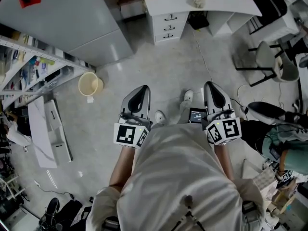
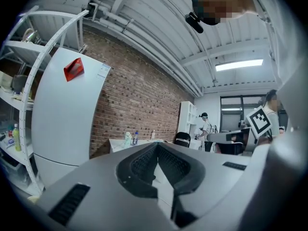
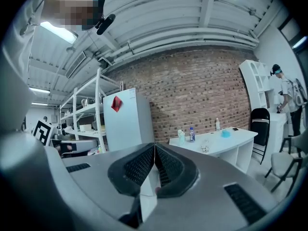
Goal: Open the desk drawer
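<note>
Your left tongs (image 1: 141,89) and right tongs (image 1: 212,85) are pinched shut, empty, well short of the white three-drawer stack (image 1: 168,32) under the white worktop (image 1: 211,6). Arrive shut and they may skid off a handle (image 1: 169,18). Floor (image 1: 192,66) ahead is open; pale round bucket (image 1: 90,84) left, black-framed chairs (image 1: 267,57) right.

Left gripper (image 2: 157,146): we see its jaws pressed together, nothing between.
Fridge (image 2: 62,124): white, left of us, red tag (image 2: 73,69) on its door.
Desk (image 2: 119,143): white, by the brick wall (image 2: 139,105), bottles (image 2: 136,137) on top.
</note>
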